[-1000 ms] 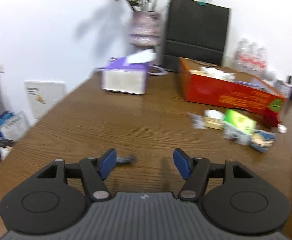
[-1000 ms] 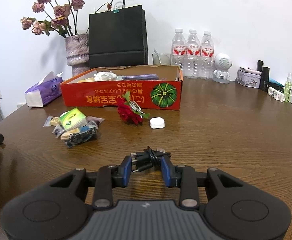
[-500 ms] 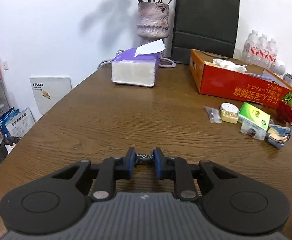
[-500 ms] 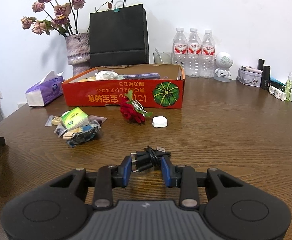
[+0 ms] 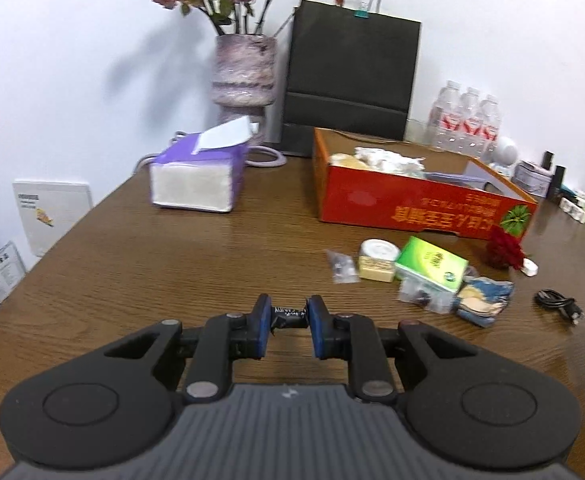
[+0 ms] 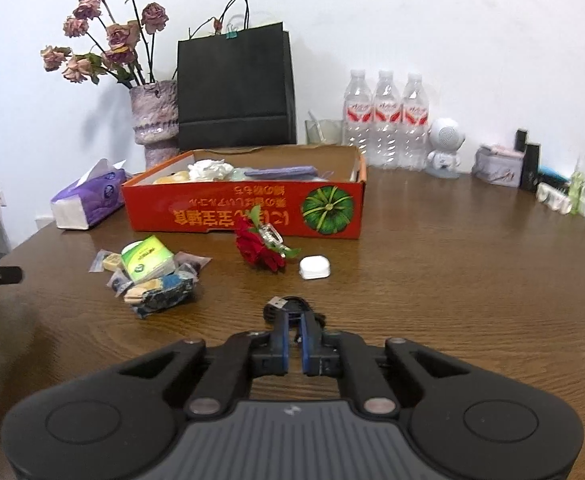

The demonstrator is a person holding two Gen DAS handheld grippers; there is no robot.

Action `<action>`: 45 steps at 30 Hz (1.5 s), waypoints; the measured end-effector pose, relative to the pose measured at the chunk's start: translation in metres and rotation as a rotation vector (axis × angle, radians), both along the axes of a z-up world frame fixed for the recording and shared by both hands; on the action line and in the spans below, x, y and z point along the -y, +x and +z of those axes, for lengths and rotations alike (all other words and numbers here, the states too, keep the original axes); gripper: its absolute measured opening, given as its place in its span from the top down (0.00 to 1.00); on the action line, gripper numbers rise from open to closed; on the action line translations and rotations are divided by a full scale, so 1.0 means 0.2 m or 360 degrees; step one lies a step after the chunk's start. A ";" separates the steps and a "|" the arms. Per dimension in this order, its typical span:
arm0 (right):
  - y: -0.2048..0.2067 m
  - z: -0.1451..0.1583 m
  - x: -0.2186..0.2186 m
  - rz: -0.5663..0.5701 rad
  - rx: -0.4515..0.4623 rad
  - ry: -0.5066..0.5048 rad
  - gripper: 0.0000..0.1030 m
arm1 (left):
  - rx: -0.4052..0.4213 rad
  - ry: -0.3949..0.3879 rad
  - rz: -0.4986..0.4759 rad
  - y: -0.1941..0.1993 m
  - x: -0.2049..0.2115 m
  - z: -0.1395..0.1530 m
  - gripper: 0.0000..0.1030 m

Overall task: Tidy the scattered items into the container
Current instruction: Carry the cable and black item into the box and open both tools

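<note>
The left gripper [image 5: 289, 316] clamps a small black cylindrical object [image 5: 288, 317], perhaps a battery, above the brown wooden table [image 5: 132, 264] near its front edge. The right gripper [image 6: 293, 328] is closing its jaws on a coiled black cable [image 6: 288, 307]. The red cardboard box [image 6: 244, 208] sits toward the back edge.

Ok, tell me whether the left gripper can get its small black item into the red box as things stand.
Probably yes. The left gripper is shut on the small black item, and bare table lies between it and the open-topped red box; the snack pile sits off to one side.
</note>
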State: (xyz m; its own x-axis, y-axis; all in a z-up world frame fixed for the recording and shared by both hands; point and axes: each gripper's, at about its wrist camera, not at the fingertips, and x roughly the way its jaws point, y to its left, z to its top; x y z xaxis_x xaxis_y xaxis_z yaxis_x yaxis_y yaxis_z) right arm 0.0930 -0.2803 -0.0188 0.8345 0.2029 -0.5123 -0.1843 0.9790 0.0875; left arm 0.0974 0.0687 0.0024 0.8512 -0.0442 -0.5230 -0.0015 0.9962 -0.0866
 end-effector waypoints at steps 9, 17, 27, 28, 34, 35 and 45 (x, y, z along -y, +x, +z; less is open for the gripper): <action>0.29 -0.10 -0.06 0.0017 -0.0171 -0.0113 0.51 | -0.0038 -0.0028 0.0005 0.03 0.01 -0.03 0.80; 0.22 -0.04 -0.04 0.0041 -0.0079 -0.0069 0.68 | 0.0017 -0.0041 -0.0056 0.07 0.05 0.03 0.80; 0.37 0.19 -0.10 0.0060 0.0107 -0.0016 0.68 | 0.0219 -0.0067 -0.0269 0.26 0.28 0.24 0.80; 0.40 0.22 -0.12 0.0062 0.0127 -0.0007 0.68 | 0.0235 -0.0077 -0.0282 0.29 0.30 0.26 0.80; 0.62 0.33 -0.18 0.0054 0.0205 0.0048 0.68 | 0.0307 -0.0135 -0.0323 0.53 0.40 0.36 0.80; 0.66 0.34 -0.19 0.0052 0.0211 0.0054 0.68 | 0.0311 -0.0149 -0.0323 0.58 0.42 0.37 0.80; 1.07 0.32 -0.25 0.0054 0.0146 0.0126 0.68 | 0.0245 -0.0236 -0.0244 1.09 0.54 0.31 0.80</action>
State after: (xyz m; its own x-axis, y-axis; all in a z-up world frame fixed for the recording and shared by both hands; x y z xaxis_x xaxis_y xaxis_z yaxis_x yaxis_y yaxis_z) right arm 0.3071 -0.2307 0.0442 0.8693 0.2684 -0.4152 -0.2278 0.9628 0.1455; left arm 0.3151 -0.0398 0.0643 0.8976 -0.2455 -0.3660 0.1733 0.9602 -0.2191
